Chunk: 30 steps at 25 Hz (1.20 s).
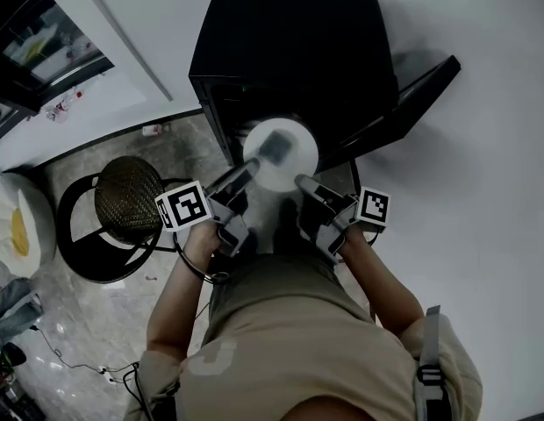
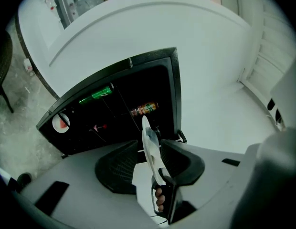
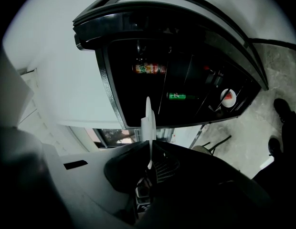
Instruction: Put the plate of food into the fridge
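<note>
A white plate (image 1: 281,152) with a greyish piece of food (image 1: 276,146) is held in front of the open black fridge (image 1: 289,42). My left gripper (image 1: 246,169) is at the plate's left rim. In the left gripper view the plate (image 2: 149,144) stands edge-on between wide jaws, close to the right pad (image 2: 184,161) and clear of the left one, so this gripper (image 2: 150,151) is open. My right gripper (image 1: 300,182) is shut on the plate's near right rim. In the right gripper view the plate (image 3: 148,123) rises edge-on from its closed jaws (image 3: 149,161).
The fridge door (image 1: 412,95) swings open to the right. Inside are a bottle (image 2: 144,109), a green can (image 2: 98,93) and a round red-and-white item (image 2: 62,122). A black round chair (image 1: 127,200) stands left of me. Cables lie on the floor at lower left.
</note>
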Motion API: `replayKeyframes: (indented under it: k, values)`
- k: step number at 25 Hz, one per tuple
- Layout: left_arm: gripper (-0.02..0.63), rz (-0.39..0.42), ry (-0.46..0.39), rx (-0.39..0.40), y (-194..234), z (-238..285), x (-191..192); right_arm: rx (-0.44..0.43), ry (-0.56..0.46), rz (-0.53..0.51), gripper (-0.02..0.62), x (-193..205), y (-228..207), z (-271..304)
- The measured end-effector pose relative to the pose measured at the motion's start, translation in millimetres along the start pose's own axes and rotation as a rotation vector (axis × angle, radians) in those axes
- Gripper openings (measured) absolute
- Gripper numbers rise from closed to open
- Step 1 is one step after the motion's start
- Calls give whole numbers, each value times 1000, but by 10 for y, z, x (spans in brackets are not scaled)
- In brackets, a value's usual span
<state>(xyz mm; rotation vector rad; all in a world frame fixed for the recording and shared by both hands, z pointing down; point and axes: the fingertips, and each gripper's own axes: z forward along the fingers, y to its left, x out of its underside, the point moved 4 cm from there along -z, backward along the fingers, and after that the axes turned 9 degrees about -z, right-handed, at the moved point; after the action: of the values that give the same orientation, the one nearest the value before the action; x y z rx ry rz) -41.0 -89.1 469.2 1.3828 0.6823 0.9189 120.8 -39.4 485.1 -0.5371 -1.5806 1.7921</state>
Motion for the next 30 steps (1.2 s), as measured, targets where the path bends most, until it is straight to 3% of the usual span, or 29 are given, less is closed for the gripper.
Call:
replayKeyframes:
  k: [7, 9, 11, 18, 22, 30]
  values:
    - [130, 21, 29, 0, 20, 106, 43, -12, 15, 4, 29, -16, -28, 30]
    - [72, 15, 15, -12, 44, 109, 23, -13, 10, 7, 29, -18, -6, 37]
    - [56, 4, 2, -13, 56, 116, 0, -7, 5, 2, 28, -27, 11, 46]
    - [58, 47, 21, -30, 57, 203, -24, 22, -6, -12, 29, -105, 2, 77]
    - [117, 54, -13, -23, 51, 142, -49, 19, -26, -12, 29, -158, -16, 124]
    - [95, 60, -8, -26, 152, 156, -24, 17, -48, -31, 29, -361, -68, 338]
